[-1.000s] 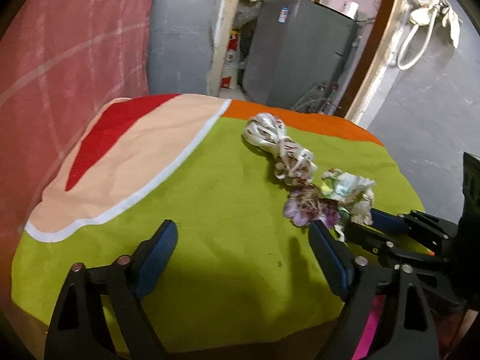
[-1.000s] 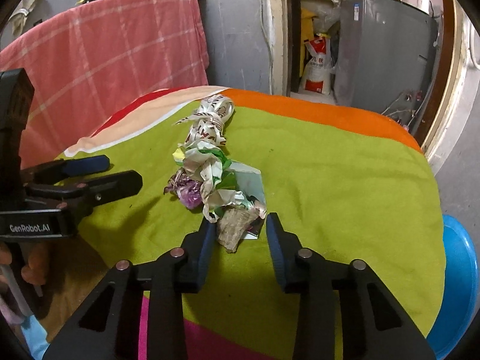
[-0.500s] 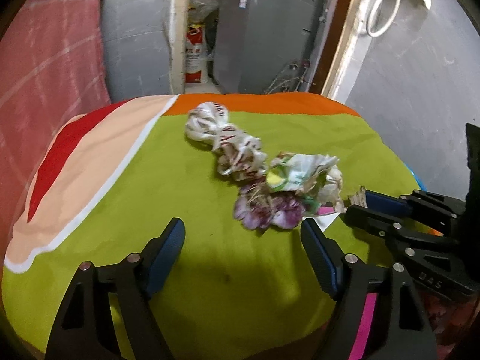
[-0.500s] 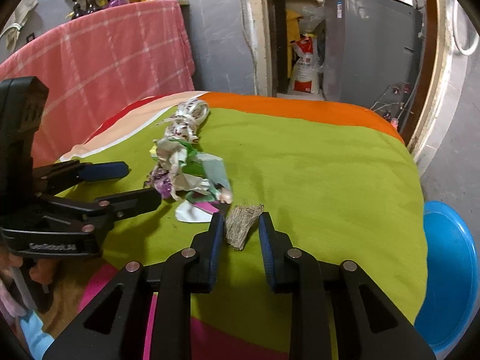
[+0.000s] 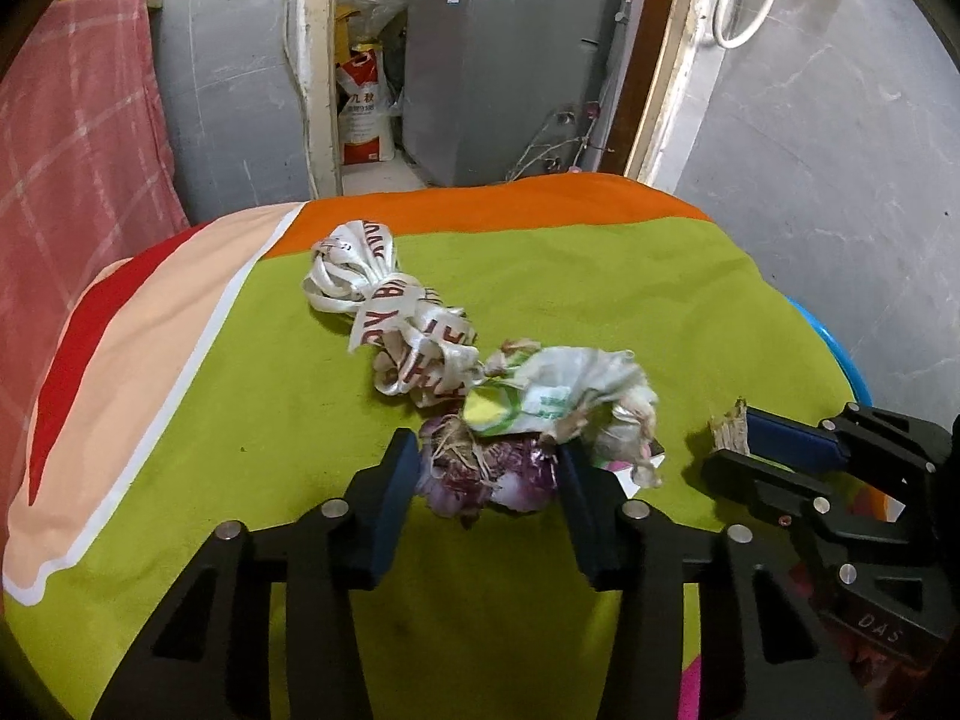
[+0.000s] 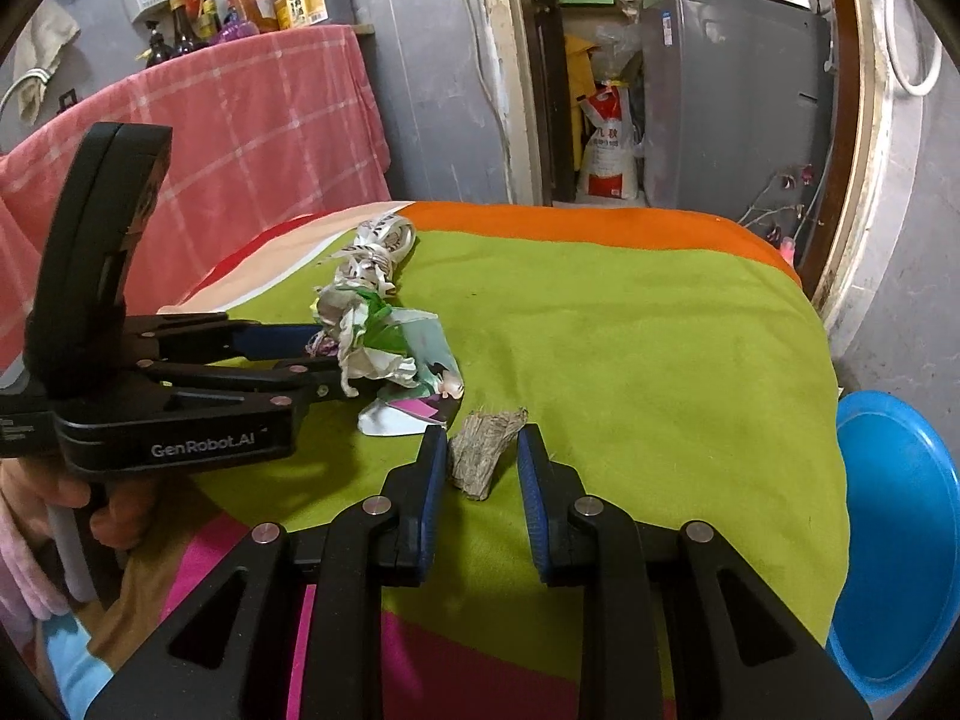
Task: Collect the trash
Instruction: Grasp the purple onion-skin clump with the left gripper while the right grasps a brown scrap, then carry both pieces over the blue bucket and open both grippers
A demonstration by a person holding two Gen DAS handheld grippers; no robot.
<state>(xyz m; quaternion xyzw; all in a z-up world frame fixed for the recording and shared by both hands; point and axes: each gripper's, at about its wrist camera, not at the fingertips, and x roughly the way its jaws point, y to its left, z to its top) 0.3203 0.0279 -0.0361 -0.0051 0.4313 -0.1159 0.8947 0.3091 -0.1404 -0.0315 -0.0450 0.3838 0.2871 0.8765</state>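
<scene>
A trash pile lies on the lime-green cloth (image 5: 240, 396): a white ribbon with red letters (image 5: 390, 312), a crumpled white-and-green wrapper (image 5: 558, 396) and a purple onion-peel clump (image 5: 486, 474). My left gripper (image 5: 486, 474) has its jaws closing around the purple clump, and both blue pads touch its sides. From the right wrist view the left gripper (image 6: 324, 363) reaches into the pile beside the wrapper (image 6: 372, 336). My right gripper (image 6: 483, 456) is shut on a brown fibrous scrap (image 6: 483, 450). In the left wrist view that scrap (image 5: 729, 426) sticks out of the right gripper (image 5: 738, 438).
A blue basin (image 6: 894, 540) stands on the floor past the right edge of the cloth. A pink checked cloth (image 6: 240, 120) hangs at the back left, with bottles above it. A grey machine (image 5: 504, 60) and a printed sack (image 5: 366, 120) fill the doorway behind.
My left gripper moved up to the pile and its jaws narrowed from wide open onto the purple clump. The right gripper tightened on the brown scrap and drew it away from the pile.
</scene>
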